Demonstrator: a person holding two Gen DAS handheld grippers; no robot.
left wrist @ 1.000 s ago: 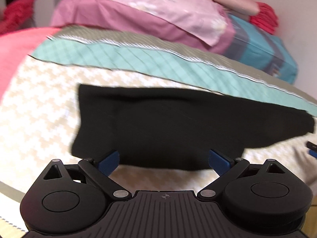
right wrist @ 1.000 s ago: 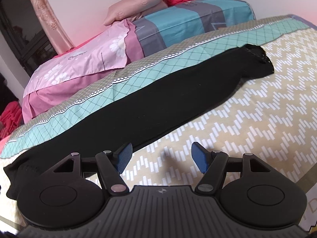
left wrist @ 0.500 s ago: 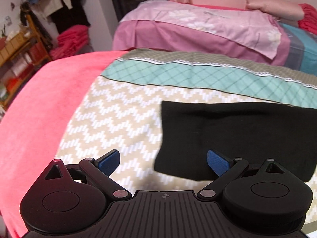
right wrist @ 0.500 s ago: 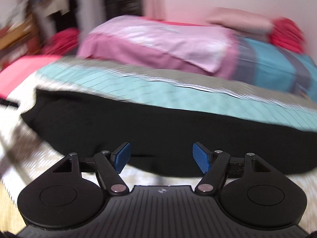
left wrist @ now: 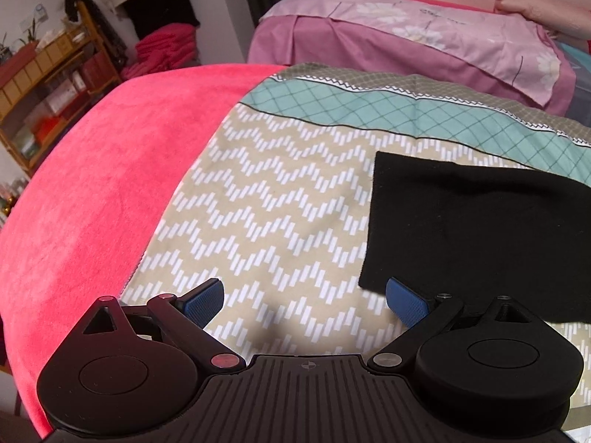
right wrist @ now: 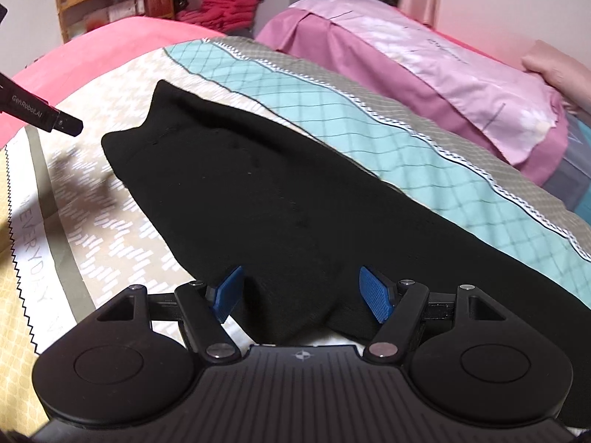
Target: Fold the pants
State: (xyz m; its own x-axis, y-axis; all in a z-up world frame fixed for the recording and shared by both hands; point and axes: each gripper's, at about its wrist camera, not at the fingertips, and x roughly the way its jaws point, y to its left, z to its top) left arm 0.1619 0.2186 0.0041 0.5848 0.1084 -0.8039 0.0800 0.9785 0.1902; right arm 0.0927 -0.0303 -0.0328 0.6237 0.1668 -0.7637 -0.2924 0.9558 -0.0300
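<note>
Black pants [right wrist: 280, 199] lie flat along the bed, folded lengthwise into a long strip. In the left wrist view their square left end [left wrist: 476, 232] lies at the right. My left gripper [left wrist: 304, 297] is open and empty over the zigzag bedspread, just left of that end's near corner. My right gripper [right wrist: 301, 291] is open and empty, low over the near edge of the pants' middle, with black cloth between its blue pads [right wrist: 373, 293]. The left gripper's black tip [right wrist: 44, 114] shows in the right wrist view, left of the pants' end.
The bedspread [left wrist: 280, 199] has a beige zigzag field and a teal band [left wrist: 406, 110]. A red blanket [left wrist: 103, 170] covers the bed's left side. Pink and purple pillows [left wrist: 424, 37] lie behind. A wooden shelf [left wrist: 44, 74] and red folded cloth [right wrist: 229, 3] stand beyond the bed.
Both grippers have swung left along the pants. The left now looks past the pants' left end; the right moved from the far right part to the middle. Both stayed open.
</note>
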